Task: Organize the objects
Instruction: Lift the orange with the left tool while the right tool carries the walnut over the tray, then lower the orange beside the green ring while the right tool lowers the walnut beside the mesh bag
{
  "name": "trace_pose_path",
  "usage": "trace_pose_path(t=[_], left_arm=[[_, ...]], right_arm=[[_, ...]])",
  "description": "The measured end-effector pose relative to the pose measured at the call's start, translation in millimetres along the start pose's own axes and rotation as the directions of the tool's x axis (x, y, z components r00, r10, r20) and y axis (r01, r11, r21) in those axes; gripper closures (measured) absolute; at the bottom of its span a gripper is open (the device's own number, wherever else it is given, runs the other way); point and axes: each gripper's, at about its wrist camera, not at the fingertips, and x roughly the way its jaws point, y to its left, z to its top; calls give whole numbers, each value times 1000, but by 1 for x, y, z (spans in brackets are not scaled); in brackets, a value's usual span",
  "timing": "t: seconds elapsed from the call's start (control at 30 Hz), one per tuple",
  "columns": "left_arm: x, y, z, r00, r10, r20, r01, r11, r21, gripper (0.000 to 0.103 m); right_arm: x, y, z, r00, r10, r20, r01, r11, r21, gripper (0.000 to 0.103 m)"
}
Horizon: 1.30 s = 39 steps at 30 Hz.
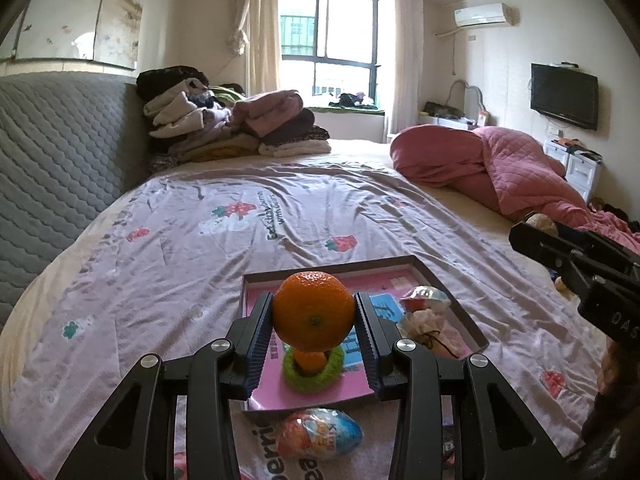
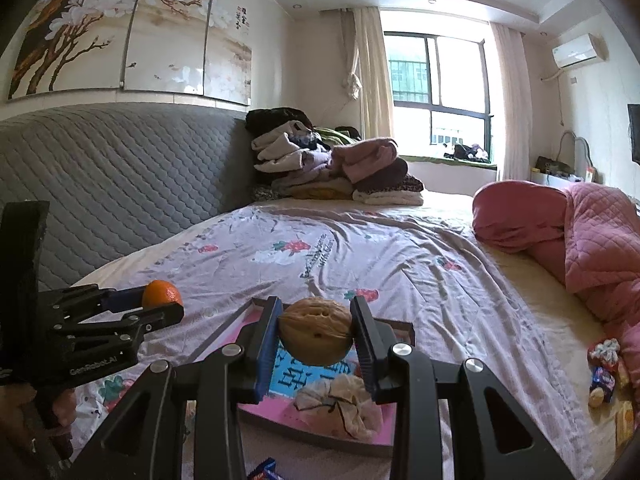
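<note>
My left gripper (image 1: 314, 330) is shut on an orange tangerine (image 1: 313, 310), held above a shallow pink-lined box (image 1: 460, 292) on the bed. In the box lie a green ring (image 1: 316, 374) around a small orange thing, a wrapped egg (image 1: 424, 298) and a small cloth pouch (image 1: 430, 326). My right gripper (image 2: 315, 338) is shut on a brown walnut (image 2: 315, 332), over the same box (image 2: 404, 326) and the pouch (image 2: 340, 406). The left gripper with the tangerine (image 2: 162, 294) shows at the left of the right wrist view.
A foil-wrapped chocolate egg (image 1: 320, 434) lies on the printed sheet (image 1: 200, 260) just before the box. Small snacks (image 2: 604, 372) sit at the bed's right edge by a pink quilt (image 1: 500, 164). Folded clothes (image 1: 232, 120) are piled at the grey headboard (image 1: 52, 152).
</note>
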Motion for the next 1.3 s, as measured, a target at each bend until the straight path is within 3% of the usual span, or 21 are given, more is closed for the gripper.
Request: trace_pose_path(t=[0.9,1.3], left_arm=[[50,29,12,997,67,-32,-67,998,1,62],[81,32,-7,991,78,-111,-77,997,13,62]], right_arm=[[42,10,12,999,32,5,-32,996,-78,68],[84,16,-16,991,64,-116,-75,993,-94,68]])
